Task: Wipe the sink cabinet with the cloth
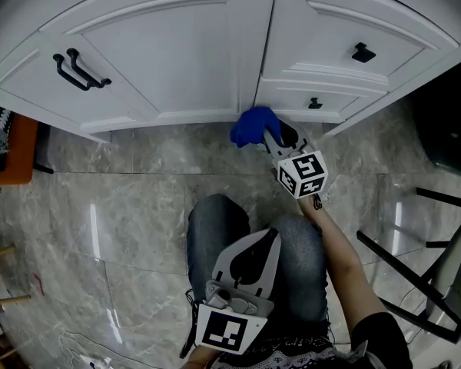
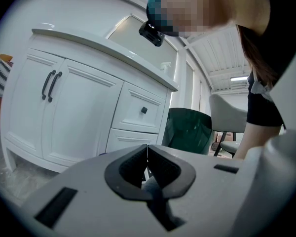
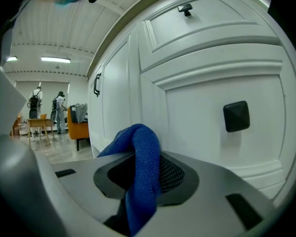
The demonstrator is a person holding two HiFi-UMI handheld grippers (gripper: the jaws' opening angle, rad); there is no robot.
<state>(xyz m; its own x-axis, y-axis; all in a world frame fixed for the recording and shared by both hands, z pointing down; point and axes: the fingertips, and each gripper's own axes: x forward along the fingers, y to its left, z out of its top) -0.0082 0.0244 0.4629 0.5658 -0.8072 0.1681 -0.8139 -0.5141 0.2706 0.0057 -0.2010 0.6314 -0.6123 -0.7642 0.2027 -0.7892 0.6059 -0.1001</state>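
Observation:
The white sink cabinet (image 1: 177,52) fills the top of the head view, with doors at the left and drawers at the right. My right gripper (image 1: 270,135) is shut on a blue cloth (image 1: 252,125), held low against the cabinet's base near the lower drawer (image 1: 315,98). In the right gripper view the blue cloth (image 3: 140,167) is pinched between the jaws, close to the drawer's black knob (image 3: 236,115). My left gripper (image 1: 250,264) rests over the person's lap, shut with nothing in it; its view faces the cabinet (image 2: 84,107) from a distance.
Black door handles (image 1: 81,71) and drawer knobs (image 1: 363,52) stick out from the cabinet. An orange seat (image 1: 8,148) stands at the left. A black-framed chair (image 1: 438,267) stands at the right. A dark green bin (image 2: 190,130) sits beside the cabinet. The floor is grey marble tile.

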